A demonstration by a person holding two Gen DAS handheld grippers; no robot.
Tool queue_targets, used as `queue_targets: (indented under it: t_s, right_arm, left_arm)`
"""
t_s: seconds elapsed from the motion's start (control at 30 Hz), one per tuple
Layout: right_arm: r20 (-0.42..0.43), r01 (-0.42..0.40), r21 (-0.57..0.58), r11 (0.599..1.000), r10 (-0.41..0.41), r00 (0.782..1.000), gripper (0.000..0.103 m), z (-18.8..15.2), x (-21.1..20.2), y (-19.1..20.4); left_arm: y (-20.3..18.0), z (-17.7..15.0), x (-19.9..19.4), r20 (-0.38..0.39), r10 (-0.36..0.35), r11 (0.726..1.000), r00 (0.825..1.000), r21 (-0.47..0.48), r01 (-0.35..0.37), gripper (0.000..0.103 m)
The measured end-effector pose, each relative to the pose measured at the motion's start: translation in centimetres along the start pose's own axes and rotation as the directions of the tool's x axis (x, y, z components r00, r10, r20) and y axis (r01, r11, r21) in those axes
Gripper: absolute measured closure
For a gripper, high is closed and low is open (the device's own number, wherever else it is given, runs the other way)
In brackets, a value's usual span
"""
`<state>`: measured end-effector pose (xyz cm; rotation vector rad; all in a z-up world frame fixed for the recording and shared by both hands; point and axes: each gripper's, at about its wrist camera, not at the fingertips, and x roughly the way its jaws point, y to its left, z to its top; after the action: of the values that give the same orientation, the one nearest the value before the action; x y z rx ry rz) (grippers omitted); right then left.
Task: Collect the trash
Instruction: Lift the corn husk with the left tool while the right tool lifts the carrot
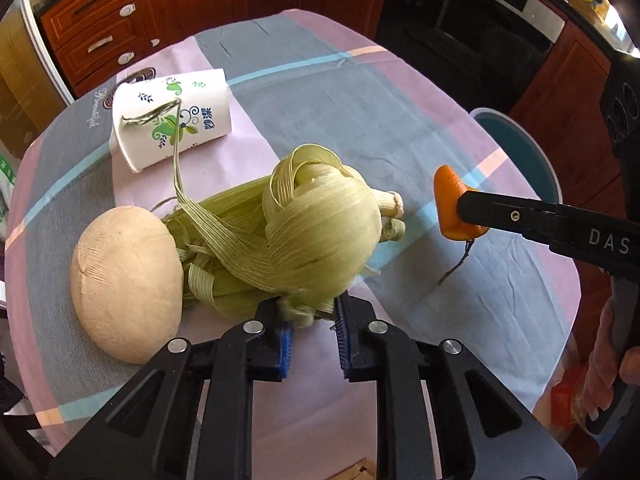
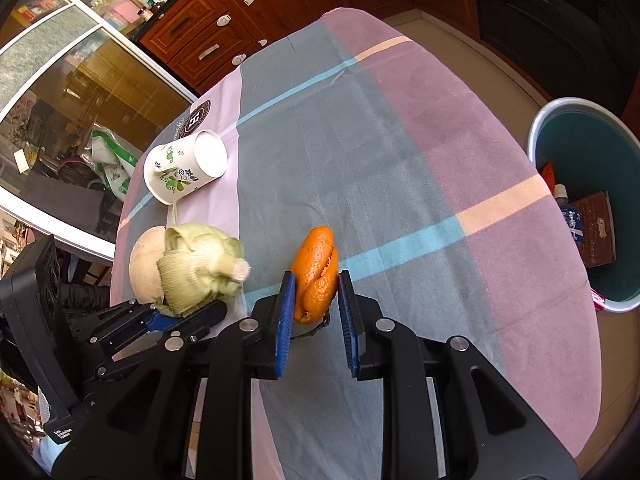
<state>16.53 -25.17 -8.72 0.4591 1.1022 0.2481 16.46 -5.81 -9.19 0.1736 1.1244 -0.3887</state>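
Observation:
A bundle of pale green corn husk lies on the checked tablecloth. My left gripper is shut on the husk's knotted near end. Left of the husk sits a round beige lump, touching it. A white paper cup with green print lies on its side farther back, a husk strand draped over it. My right gripper is shut on an orange peel, its blue pads pressing both sides. From the left wrist view the right gripper holds the orange peel just above the cloth.
A teal bin with some trash inside stands on the floor beyond the table's right edge. Wooden drawers and a dark oven line the far side. A hand grips the right tool's handle. Bare cloth stretches between husk and bin.

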Motion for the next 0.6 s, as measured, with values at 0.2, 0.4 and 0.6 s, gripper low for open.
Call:
queue_targets:
  t_s: [0.2, 0.4, 0.6]
  right_arm:
    - [0.044, -0.025, 0.03, 0.999, 0.024, 0.999, 0.082, -0.5, -2.6, -1.6]
    - [0.103, -0.05, 0.048, 0.998, 0.045, 0.994, 0.082, -1.1, -5.4, -3.0]
    - [0.142, -0.07, 0.071, 0.995, 0.06, 0.988, 0.082, -1.8, -7.2, -4.7]
  left_arm:
    - [-2.4, 0.0, -3.8, 0.064, -0.036, 0.999, 0.997, 0.024, 0.035, 0.088]
    - [-4.2, 0.8, -6.7, 0.102, -0.066, 0.997, 0.993, 0.043, 0.062, 0.088]
    - [-7.1, 1.0, -8.6, 0.115, -0.096, 0.992, 0.989, 0.088, 0.086, 0.088]
